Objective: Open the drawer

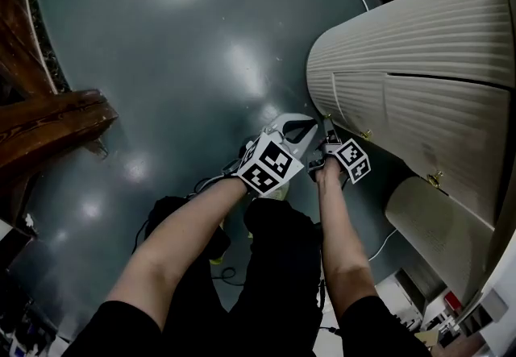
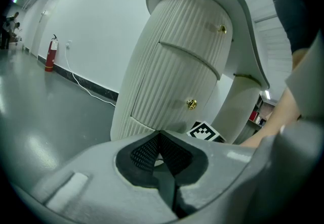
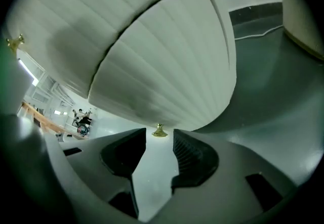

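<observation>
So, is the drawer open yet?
Not yet. Done: the right gripper is open and lined up with the small brass knob. In hand: the grab; the knob sits just beyond its tips. The left gripper is shut, empty. Left: grip the knob, pull the ribbed cream drawer front out.

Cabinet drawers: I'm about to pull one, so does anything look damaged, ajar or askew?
Nothing stands out. The ribbed cabinet has its drawer fronts shut and even, and the brass knob sits straight and intact.
</observation>
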A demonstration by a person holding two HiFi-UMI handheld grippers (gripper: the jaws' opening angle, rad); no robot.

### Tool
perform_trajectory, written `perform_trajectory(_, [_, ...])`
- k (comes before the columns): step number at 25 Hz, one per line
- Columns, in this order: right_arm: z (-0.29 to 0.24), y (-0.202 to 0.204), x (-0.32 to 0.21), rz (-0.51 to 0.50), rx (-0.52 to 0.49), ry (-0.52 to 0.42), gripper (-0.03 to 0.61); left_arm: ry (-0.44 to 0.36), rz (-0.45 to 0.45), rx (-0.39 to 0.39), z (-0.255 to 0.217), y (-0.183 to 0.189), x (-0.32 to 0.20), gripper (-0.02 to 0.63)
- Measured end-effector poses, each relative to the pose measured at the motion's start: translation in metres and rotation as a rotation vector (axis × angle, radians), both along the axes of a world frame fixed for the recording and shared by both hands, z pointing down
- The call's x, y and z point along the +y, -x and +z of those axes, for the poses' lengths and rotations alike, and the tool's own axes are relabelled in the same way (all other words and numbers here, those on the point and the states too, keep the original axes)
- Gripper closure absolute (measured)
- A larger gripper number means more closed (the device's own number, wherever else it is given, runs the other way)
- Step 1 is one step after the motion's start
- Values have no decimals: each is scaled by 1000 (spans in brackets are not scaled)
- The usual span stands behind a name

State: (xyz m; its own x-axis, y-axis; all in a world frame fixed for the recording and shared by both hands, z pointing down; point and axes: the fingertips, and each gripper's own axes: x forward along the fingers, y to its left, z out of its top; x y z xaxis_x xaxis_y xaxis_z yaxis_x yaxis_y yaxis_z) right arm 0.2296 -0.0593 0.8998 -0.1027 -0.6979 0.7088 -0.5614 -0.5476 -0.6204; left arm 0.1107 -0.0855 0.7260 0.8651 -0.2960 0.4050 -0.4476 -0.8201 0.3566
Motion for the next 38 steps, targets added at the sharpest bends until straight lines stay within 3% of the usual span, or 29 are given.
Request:
perform_trajectory(7, [6, 0, -8, 94, -84, -90, 457, -4, 3, -14, 10, 4, -2, 604])
perform_trajectory(18, [14, 0, -13, 242, -186, -239, 468, -19, 11, -23, 18, 10, 3, 604])
perform_trajectory(27, [12, -1, -12, 305, -173, -247, 471, -5, 11, -34, 15, 23, 10, 604])
perform_trajectory(33, [14, 28, 12, 257, -203, -228, 471, 18, -6, -54, 18, 37, 10, 604])
perform_trajectory(38, [21, 61, 47, 210, -237, -155, 471, 40, -18, -63, 11, 48, 18, 604])
